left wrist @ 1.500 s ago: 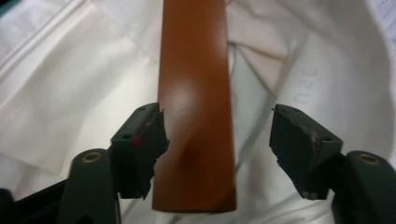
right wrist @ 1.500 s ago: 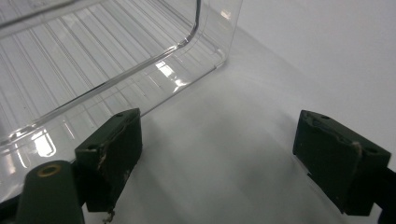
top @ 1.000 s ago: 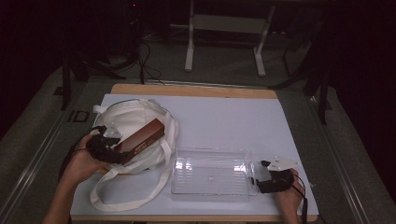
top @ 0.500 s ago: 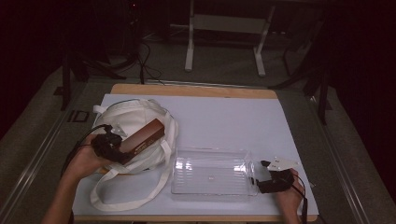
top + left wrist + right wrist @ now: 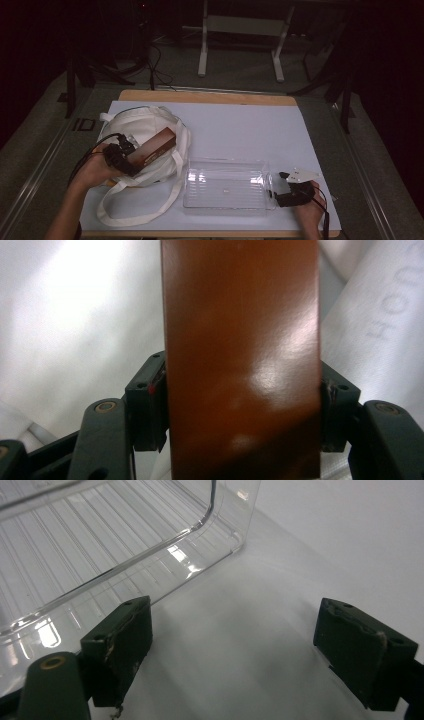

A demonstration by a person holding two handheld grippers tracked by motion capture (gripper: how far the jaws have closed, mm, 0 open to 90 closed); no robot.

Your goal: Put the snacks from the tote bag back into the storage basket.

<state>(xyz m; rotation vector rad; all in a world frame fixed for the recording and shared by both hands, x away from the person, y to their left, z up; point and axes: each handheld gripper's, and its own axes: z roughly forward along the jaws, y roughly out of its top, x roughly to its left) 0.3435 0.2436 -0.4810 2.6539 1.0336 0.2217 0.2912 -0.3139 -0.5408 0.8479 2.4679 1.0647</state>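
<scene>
Left gripper view: my left gripper (image 5: 243,405) is clenched on the brown box (image 5: 242,355) above the white tote bag (image 5: 145,131). My right gripper (image 5: 250,655) rests released beside the clear tray (image 5: 227,182), probably to steady it.

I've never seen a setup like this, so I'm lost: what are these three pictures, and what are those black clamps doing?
A person sits at a table with a white cover, holding a hand-held gripper in each hand. One camera looks down from above; the other two ride on the grippers, looking along their black jaws. The left gripper is clamped on a brown box over a white cloth bag. The right gripper is open, holding nothing, beside a clear plastic tray.
</scene>
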